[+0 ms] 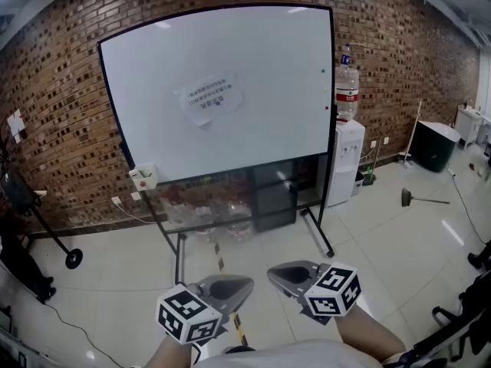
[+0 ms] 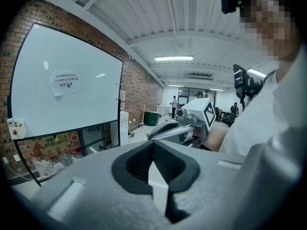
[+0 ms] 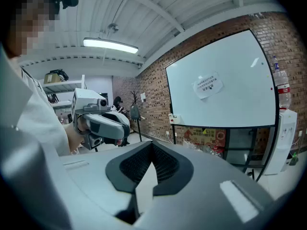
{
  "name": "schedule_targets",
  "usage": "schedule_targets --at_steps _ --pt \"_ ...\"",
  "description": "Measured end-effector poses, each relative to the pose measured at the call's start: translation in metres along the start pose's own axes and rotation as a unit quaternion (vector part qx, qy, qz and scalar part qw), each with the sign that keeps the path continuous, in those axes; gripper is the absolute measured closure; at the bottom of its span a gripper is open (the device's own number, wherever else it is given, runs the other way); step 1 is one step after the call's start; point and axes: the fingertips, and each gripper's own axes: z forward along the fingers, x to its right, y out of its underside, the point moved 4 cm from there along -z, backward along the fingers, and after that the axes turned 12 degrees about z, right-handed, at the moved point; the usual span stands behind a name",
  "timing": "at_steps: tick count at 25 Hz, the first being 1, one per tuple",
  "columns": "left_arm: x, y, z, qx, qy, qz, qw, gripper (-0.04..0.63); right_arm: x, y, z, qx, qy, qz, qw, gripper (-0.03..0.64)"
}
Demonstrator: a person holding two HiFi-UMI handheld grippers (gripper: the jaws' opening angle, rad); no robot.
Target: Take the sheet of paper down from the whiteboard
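Holding left gripper [image 1: 232,286] low and near, jaws clenched together on nothing. Finding sheet of paper [image 1: 211,98] sticking slightly tilted to the middle of the whiteboard [image 1: 146,75], well ahead of and above both sets of fingers, untouched. Holding right gripper [image 1: 290,276] just beside the left fingers, jaws likewise clenched and empty. Noting water dispenser [image 1: 344,159] carrying a bottle [image 1: 347,90], far beyond the right fingers, against the brick wall [image 1: 399,60].
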Motion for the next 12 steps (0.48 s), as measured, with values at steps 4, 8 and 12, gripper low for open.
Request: schedule_targets --at_steps 4,8,12 --pt "-0.005 0.002 0.007 -0.003 0.005 -0.006 1.0 0.595 0.008 0.002 0.001 -0.004 -0.002 0.007 1.0 0.618" --pt "-0.019 0.007 0.019 -0.01 0.014 -0.011 0.9998 0.595 0.023 -0.002 0.004 -0.002 0.006 0.009 1.0 0.618" --pt "-0.043 0.014 0.042 -0.016 0.035 -0.011 0.9992 0.594 0.055 -0.011 0.013 0.007 0.026 0.024 0.999 0.618"
